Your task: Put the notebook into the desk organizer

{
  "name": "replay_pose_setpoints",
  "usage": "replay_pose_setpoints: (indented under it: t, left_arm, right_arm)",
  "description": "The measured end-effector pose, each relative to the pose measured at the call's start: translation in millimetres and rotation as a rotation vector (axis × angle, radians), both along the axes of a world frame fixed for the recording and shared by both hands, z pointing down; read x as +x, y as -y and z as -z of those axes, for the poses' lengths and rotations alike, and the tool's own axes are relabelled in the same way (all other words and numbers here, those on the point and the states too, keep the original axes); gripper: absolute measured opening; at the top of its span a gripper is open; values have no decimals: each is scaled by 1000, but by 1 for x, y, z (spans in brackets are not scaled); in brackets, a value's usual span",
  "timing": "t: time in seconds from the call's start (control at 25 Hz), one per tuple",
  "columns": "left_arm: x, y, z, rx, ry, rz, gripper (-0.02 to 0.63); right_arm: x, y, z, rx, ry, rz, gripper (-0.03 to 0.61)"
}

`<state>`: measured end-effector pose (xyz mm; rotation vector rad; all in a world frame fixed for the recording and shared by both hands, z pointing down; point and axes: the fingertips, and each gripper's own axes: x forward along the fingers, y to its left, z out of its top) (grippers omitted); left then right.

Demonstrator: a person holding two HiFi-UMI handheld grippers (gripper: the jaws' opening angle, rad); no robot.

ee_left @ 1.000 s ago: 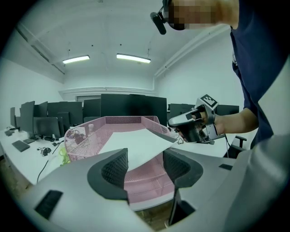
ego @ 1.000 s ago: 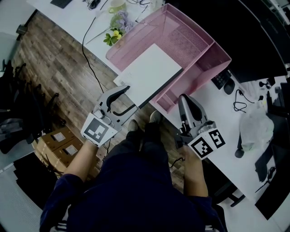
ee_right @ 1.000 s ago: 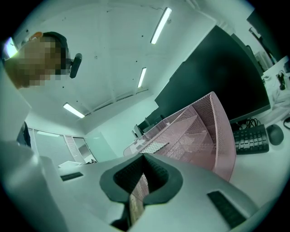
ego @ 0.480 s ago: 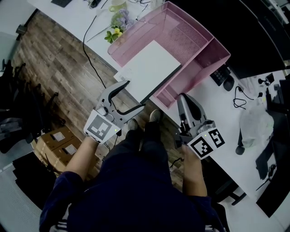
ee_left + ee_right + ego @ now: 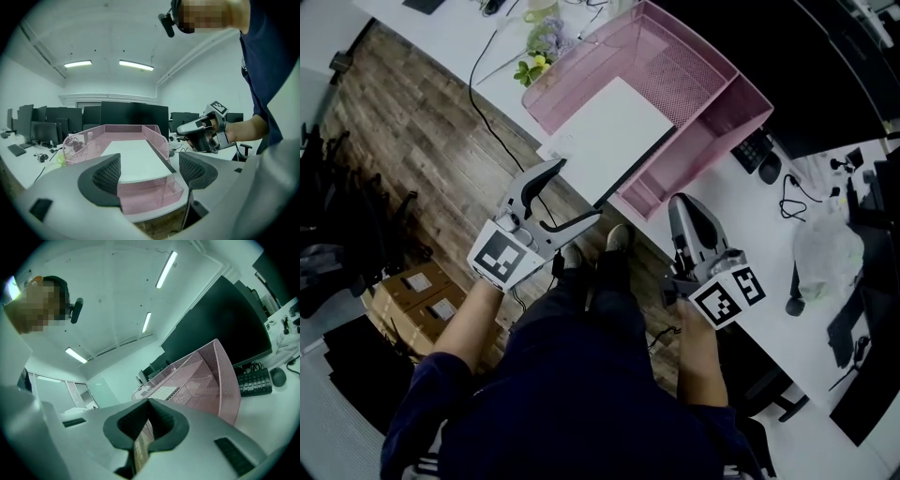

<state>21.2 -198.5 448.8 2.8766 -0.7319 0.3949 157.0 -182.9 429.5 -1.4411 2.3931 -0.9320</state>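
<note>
Now the left gripper's (image 5: 578,190) jaws have just been opening and stand wide, empty, just short of the flat white notebook (image 5: 614,131) lying in the pink wire-mesh desk organizer (image 5: 694,80), so placement looks complete, while the right gripper (image 5: 681,204) is clenched empty.

White tabletop (image 5: 750,211), wood-plank floor (image 5: 422,159) below its edge. Flowers (image 5: 539,61), yellow and purple, near the tabletop's edge. Black cable (image 5: 472,89) drops from the tabletop and trails over the floor. Keyboard (image 5: 753,150) with mouse (image 5: 771,170) just beside it, both partly under the big dark monitor (image 5: 806,66). Thin loose cables (image 5: 795,197) on the tabletop, clear plastic bag (image 5: 825,258) near them. Cardboard boxes (image 5: 417,292) on the floor at left, white labels on top. Further back in the room: a row of dark screens (image 5: 37,125) and two lit ceiling strip lights (image 5: 136,65).
</note>
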Motion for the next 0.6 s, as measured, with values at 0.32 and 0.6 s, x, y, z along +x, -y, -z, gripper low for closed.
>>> replay_pose_setpoints:
  t: [0.32, 0.6]
  left_arm:
    - [-23, 1, 25, 16, -48, 42, 377]
    - [-39, 2, 48, 64, -66, 64, 250]
  right_arm:
    - [-14, -3, 23, 42, -14, 13, 5]
    - [-25, -4, 43, 76, -33, 17, 5]
